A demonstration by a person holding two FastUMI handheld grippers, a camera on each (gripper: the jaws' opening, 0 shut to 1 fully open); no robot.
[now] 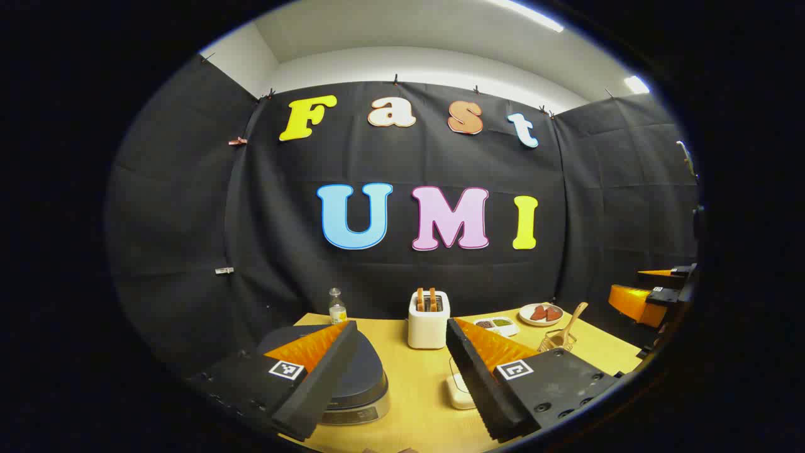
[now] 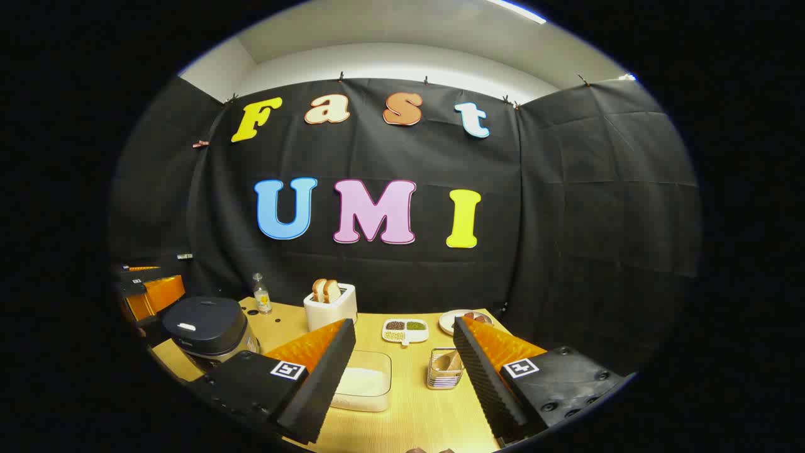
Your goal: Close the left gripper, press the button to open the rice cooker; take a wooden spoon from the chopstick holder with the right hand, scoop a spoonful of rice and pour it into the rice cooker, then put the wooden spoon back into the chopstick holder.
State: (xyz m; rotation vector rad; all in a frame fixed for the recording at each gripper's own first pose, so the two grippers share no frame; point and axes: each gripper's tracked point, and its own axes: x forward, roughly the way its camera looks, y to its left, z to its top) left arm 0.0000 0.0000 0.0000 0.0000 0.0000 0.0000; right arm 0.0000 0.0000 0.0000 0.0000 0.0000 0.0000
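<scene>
The dark rice cooker stands at the table's left with its lid down. In the left gripper view it lies just behind the left finger of my left gripper, which is open and holds nothing. The wire chopstick holder carries the wooden spoon. A clear container of white rice sits beside the holder. My right gripper hangs open above the container and holder, apart from both. The right gripper view catches the left gripper at far left.
A white toaster with bread stands at the back of the wooden table. Along the back edge there are also a small bottle, a divided dish and a plate.
</scene>
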